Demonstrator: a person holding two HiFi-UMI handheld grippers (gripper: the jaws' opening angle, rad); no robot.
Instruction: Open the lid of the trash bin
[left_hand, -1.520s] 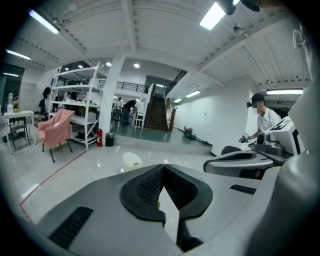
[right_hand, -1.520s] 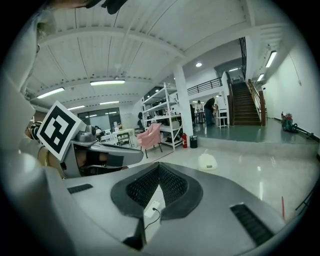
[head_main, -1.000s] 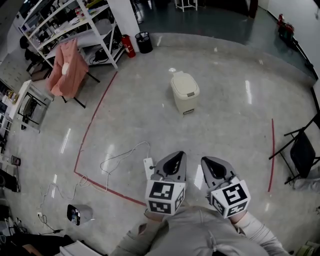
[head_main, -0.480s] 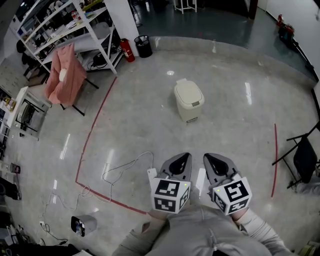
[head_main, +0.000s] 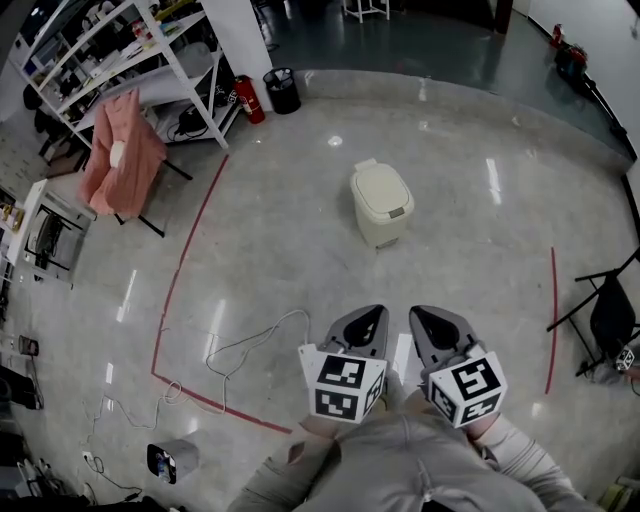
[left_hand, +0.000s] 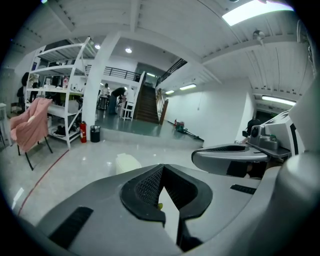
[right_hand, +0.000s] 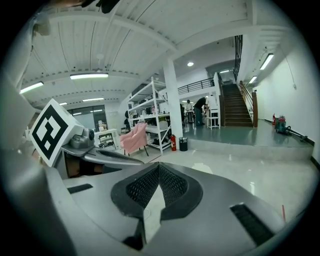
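A cream trash bin (head_main: 381, 205) stands on the grey floor with its lid down, well ahead of both grippers. The left gripper view catches it as a pale box (left_hand: 128, 163) just past the jaw tips. My left gripper (head_main: 369, 317) and right gripper (head_main: 421, 317) are held side by side close to the person's body, pointing toward the bin. Each is shut with nothing between its jaws, as the left gripper (left_hand: 162, 168) and right gripper (right_hand: 158, 165) show in their own views.
White shelving (head_main: 130, 55) and a chair draped in pink cloth (head_main: 120, 150) stand far left, with a red fire extinguisher (head_main: 249, 100) and a black waste basket (head_main: 281, 88) nearby. A red tape line (head_main: 185, 260) and a white cable (head_main: 245, 340) cross the floor at left. A black folding chair (head_main: 608, 310) is at right.
The view has moved forward, so the bin now sits lower and slightly larger in the head view. Both grippers keep the same pose and stay shut.
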